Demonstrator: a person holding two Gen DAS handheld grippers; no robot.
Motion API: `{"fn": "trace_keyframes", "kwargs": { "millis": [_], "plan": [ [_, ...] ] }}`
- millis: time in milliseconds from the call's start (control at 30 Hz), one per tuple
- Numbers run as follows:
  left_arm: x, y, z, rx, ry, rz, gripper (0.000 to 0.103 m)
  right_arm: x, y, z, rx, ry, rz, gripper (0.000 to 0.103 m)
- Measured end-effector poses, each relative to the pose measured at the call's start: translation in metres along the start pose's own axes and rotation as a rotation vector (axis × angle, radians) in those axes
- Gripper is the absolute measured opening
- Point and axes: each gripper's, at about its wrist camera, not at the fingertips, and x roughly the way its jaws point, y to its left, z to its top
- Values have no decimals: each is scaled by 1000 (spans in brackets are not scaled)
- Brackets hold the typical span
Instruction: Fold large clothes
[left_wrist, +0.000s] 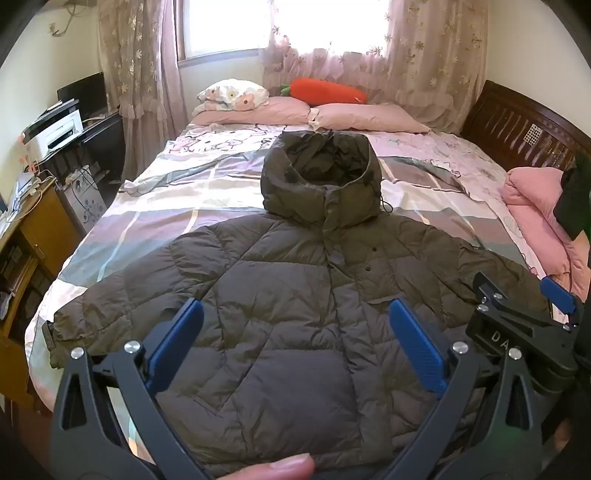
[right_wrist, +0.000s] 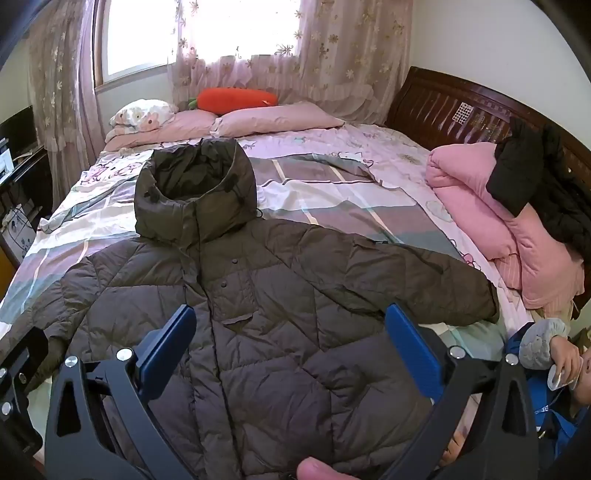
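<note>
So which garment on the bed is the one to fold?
Start at the bed under the curtained window. Spread flat across its near half lies the dark olive quilted jacket, hood toward the pillows. Unlike the pink quilt folded beside it, it is dark and hooded.

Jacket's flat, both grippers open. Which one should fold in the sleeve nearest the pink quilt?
Probably right: the right gripper hangs nearer that sleeve by the pink quilt; the left gripper faces the jacket's middle.
</note>
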Motion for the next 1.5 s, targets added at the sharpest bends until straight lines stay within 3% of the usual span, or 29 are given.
{"fn": "trace_keyframes", "kwargs": {
  "millis": [1500],
  "plan": [
    [0,0,0,-1,6,-1,101,3,6,-2,-8,9,-5,102]
  ]
}}
